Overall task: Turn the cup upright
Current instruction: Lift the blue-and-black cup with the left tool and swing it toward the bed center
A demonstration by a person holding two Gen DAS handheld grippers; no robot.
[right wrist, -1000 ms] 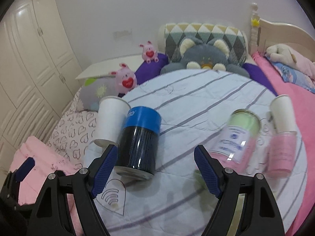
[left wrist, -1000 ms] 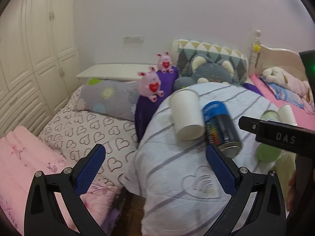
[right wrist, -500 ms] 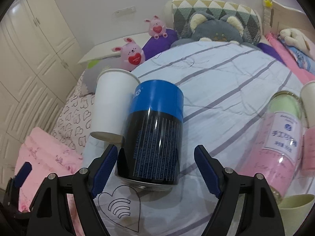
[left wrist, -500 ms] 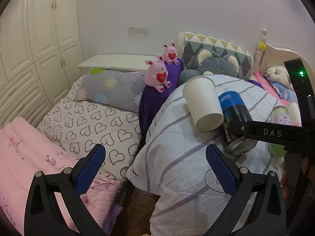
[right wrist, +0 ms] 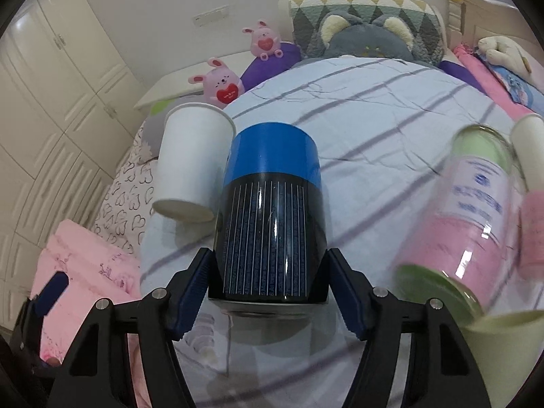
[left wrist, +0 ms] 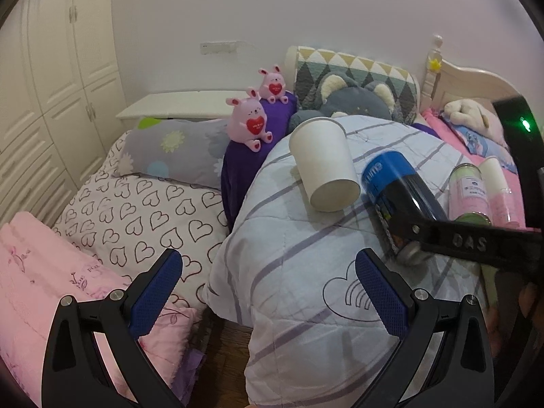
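A black cup with a blue band lies on its side on the striped quilt, its base toward me. My right gripper has closed around the cup's base end, both blue pads touching its sides. In the left wrist view the same cup lies right of a white paper cup, which also lies on its side, and the right gripper's black finger crosses the black cup's near end. My left gripper is open and empty, low over the quilt's front left edge.
The white paper cup touches the black cup's left side. A clear pink and green cup and another white and pink cup lie to the right. Plush toys and pillows sit behind. A pink blanket lies at the left.
My right gripper moved forward onto the black cup and its jaws narrowed from wide open to gripping the cup's base. The left gripper drifted slightly and stays open.
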